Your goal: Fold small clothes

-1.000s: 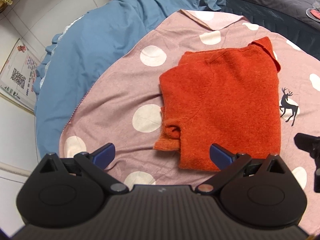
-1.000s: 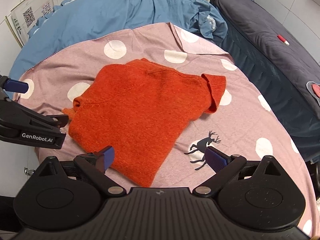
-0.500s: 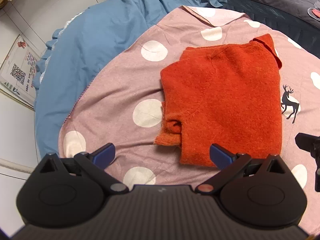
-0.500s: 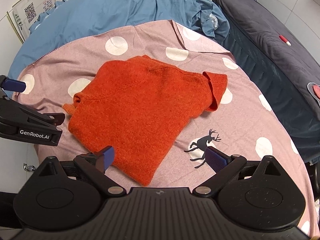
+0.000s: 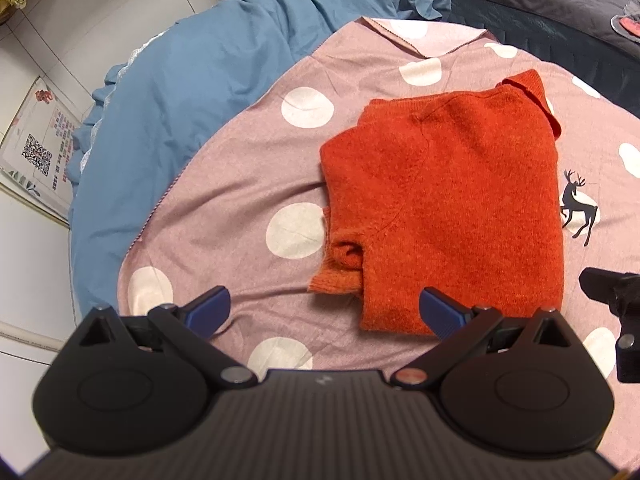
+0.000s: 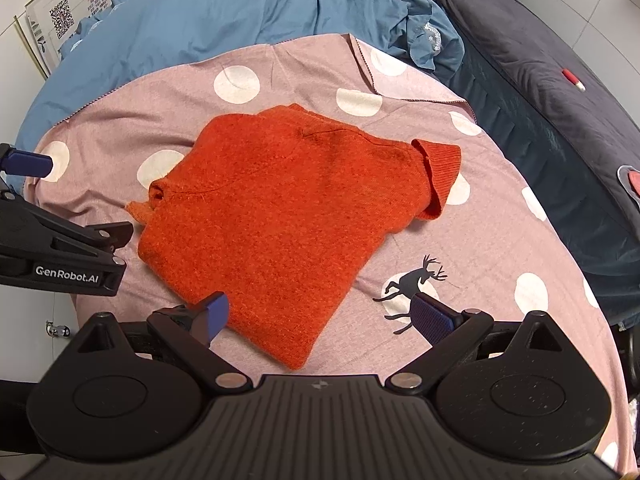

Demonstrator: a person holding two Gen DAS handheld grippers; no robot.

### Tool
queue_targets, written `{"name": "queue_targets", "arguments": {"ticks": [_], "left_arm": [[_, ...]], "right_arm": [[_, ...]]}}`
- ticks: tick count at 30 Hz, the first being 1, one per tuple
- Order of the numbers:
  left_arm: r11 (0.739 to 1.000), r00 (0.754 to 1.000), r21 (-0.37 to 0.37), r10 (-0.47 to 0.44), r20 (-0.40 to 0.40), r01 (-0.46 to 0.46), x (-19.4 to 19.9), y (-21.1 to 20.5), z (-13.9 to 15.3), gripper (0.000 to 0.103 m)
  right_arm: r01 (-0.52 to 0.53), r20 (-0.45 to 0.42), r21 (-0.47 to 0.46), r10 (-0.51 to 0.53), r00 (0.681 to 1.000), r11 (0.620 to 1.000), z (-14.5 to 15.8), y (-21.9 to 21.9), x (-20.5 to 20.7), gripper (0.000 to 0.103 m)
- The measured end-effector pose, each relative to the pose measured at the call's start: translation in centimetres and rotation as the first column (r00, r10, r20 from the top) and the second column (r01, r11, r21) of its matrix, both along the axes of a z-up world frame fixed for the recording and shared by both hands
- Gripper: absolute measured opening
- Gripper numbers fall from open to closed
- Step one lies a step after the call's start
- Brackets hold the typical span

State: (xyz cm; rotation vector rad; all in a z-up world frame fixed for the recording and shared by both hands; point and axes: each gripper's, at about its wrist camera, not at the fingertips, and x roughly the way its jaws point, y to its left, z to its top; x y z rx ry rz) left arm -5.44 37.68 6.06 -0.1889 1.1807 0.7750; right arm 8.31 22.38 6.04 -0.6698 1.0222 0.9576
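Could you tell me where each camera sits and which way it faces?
Left wrist: on the left gripper, looking forward over the sweater's left side; own open fingers show, the right gripper at the right edge.
Right wrist: on the right gripper, facing the sweater's near corner; own open fingers show, the left gripper at left.
Shared: sweater, spotted sheet.

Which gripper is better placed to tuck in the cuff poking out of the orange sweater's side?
Probably left. The left gripper hangs open just short of the protruding cuff of the orange sweater; the right gripper, also open, sits at the opposite near corner.
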Motion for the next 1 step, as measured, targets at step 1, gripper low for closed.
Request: {"name": "queue_targets", "arguments": {"ticks": [1], "left_arm": [[1.000,1.000,0.000,0.002,-0.004,-0.002,-0.07,0.01,-0.05,0.103]], "right_arm": [[0.001,0.001,0.000,-0.001,1.000,1.000,0.00,0.04,-0.01,0.103]]}}
